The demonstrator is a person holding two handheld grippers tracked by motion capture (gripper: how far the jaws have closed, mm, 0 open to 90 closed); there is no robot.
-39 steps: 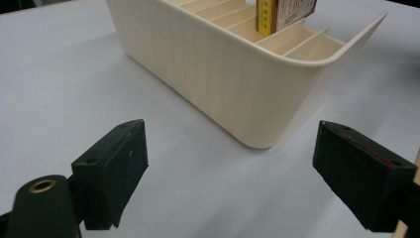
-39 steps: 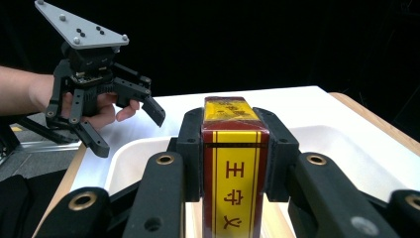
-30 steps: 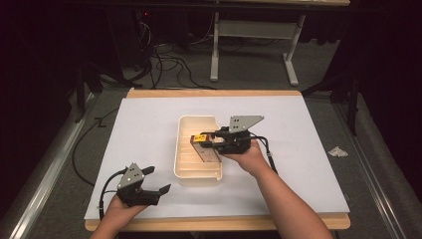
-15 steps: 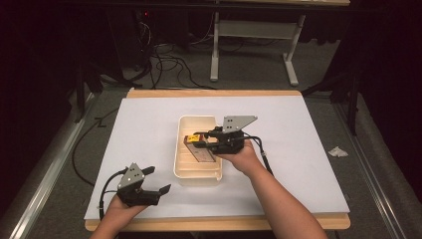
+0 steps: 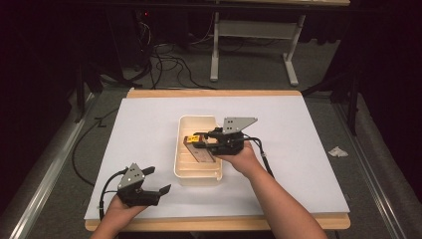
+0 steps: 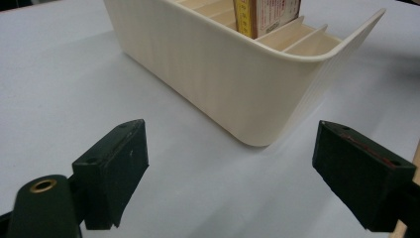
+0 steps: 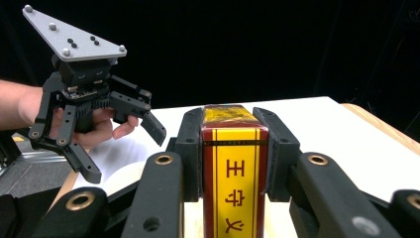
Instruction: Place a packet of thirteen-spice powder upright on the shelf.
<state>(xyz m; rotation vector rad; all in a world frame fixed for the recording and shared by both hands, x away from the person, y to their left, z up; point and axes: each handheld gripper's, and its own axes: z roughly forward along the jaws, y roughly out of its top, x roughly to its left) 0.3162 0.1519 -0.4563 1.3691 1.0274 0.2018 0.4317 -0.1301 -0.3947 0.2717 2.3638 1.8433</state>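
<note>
A cream tray (image 5: 198, 178) with ribbed dividers sits mid-table on the white sheet. My right gripper (image 5: 199, 142) reaches in from the right and is shut on a tall yellow-and-red box (image 5: 196, 149), tilted over the tray's far half. In the right gripper view both pads clamp the box (image 7: 233, 173) on its sides. Near the front left, my left gripper (image 5: 157, 179) rests open in the hand, nothing between its jaws. From the left gripper view, its fingers (image 6: 116, 168) frame the tray's near corner (image 6: 223, 74), with the box (image 6: 267, 15) rising behind.
The white sheet (image 5: 308, 129) covers a wooden table top. A crumpled scrap of paper (image 5: 338, 152) lies on the grey floor to the right. Cables and a table frame (image 5: 249, 50) stand on the floor beyond the far edge.
The right gripper and its box have shifted only slightly over the tray. The left gripper has kept still.
</note>
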